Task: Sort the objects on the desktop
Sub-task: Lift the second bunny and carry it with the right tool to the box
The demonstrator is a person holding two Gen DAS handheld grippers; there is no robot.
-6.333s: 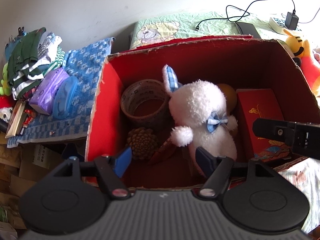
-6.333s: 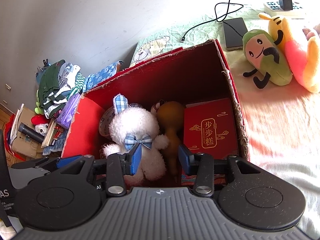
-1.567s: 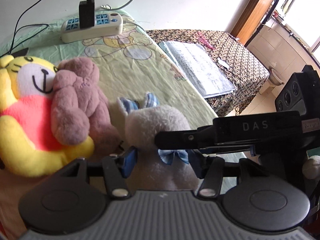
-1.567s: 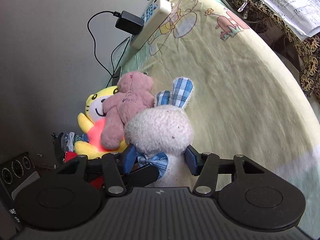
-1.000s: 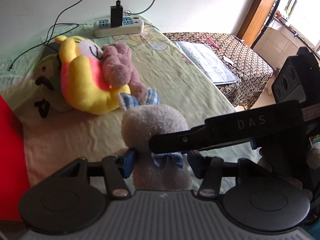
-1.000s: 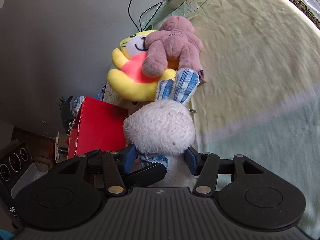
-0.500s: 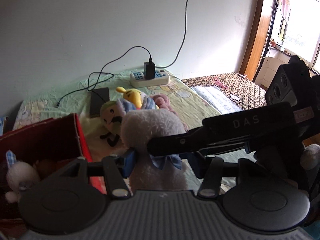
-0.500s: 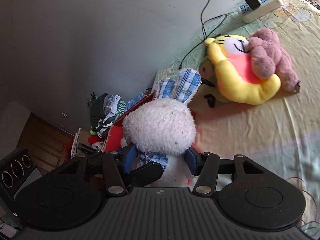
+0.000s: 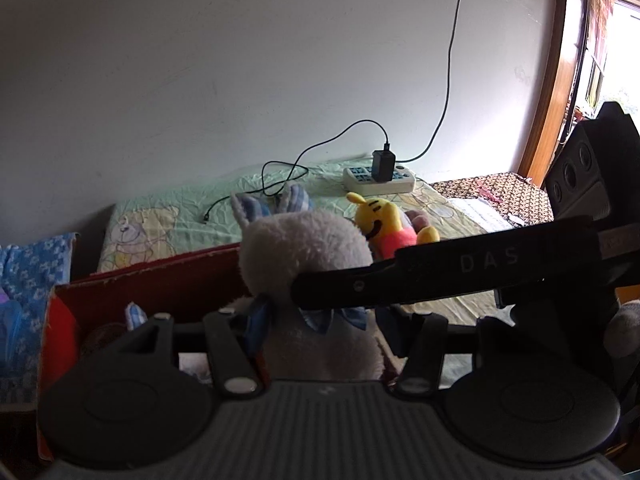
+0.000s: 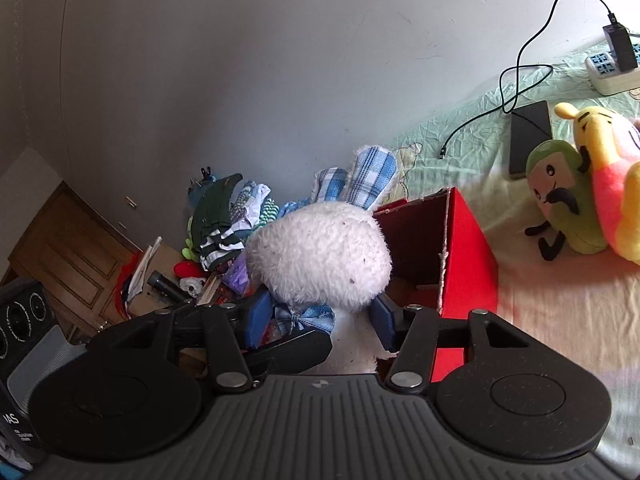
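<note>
Here both grippers, left and right, clamp the white rabbit at its neck. It hangs upright over the red box, long axis vertical, plaid ears up, facing away. Inside the box another plaid ear shows; the rest is hidden.

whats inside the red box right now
In the left wrist view, a plaid ear pokes up inside the red box, beside something round and dark. The held white bunny and both grippers hide the rest of the box's inside.
</note>
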